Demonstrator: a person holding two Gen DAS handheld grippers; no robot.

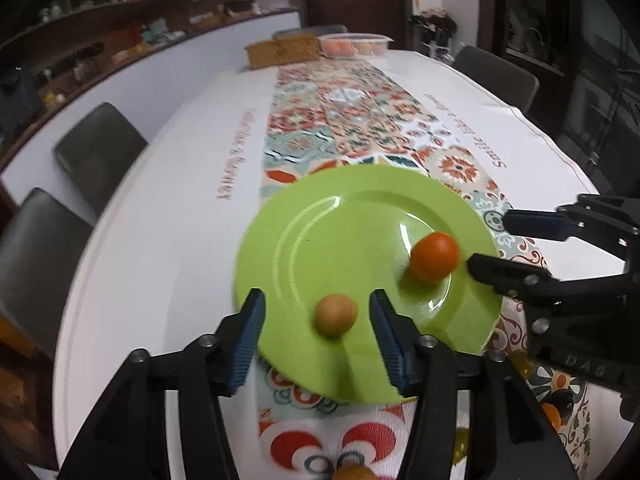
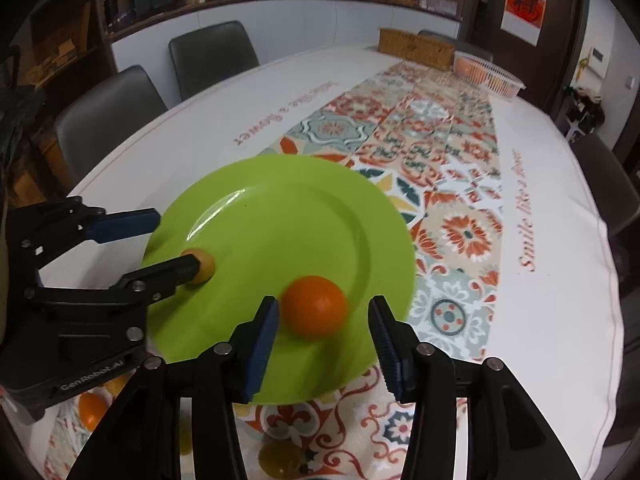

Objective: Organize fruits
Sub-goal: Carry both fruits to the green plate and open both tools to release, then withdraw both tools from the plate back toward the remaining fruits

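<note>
both on the green plate [image 1: 304, 216] now: tan fruit [image 1: 335, 315] near its left rim, orange fruit [image 2: 314, 312] toward its right. left gripper [image 1: 318, 336] wide, gripping nothing; right gripper [image 2: 324, 338] wide too. looks like just-released. next, probably: fetching loose fruit [image 2: 280, 460] lying just off the plate's near rim.

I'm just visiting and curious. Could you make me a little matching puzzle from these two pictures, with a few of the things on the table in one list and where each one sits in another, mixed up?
Things:
1. orange fruit
2. tan fruit
3. green plate
4. clear tub of oranges

Places:
A. at the far end of the table, beside a woven box
B. on the patterned table runner
C. on the plate, between the open left gripper fingers
D. on the plate, between the open right gripper fingers

Pairs: 1-D, 2-C, 3-B, 4-A
</note>
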